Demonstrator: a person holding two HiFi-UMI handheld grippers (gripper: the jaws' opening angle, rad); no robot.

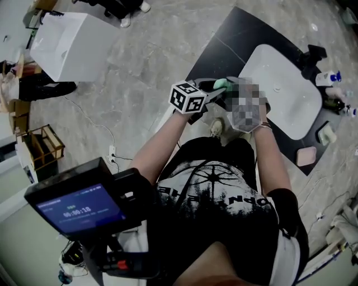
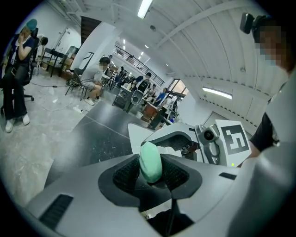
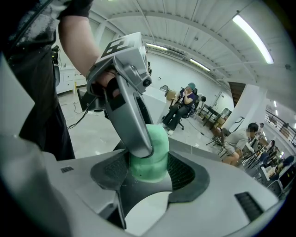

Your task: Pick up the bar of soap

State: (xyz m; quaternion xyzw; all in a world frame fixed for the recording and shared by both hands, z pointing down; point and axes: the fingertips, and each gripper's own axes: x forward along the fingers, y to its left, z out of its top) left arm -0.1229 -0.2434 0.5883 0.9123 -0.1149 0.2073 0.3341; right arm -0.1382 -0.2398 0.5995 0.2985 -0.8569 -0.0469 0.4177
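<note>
Soap bar (image 2: 150, 160) (one, green) between four jaws

Bar of soap (image 2: 151, 161): pale green, matte, rounded oval. It's sitting upright on edge, off the surface, approx. chest height. Left gripper (image 2: 151, 170) tongs are clamping its flat faces; right gripper (image 3: 149, 167) tongs are pressing its narrow sides. In head view only its tip is showing.

I work in a big open lab hall: strip lights (image 2: 144, 8) on a white ribbed ceiling (image 2: 208, 41), seated people (image 2: 95, 76) across a pale stone floor (image 1: 140, 56), and at my one o'clock a white basin (image 1: 279, 92) in a dark counter (image 1: 221, 47).
</note>
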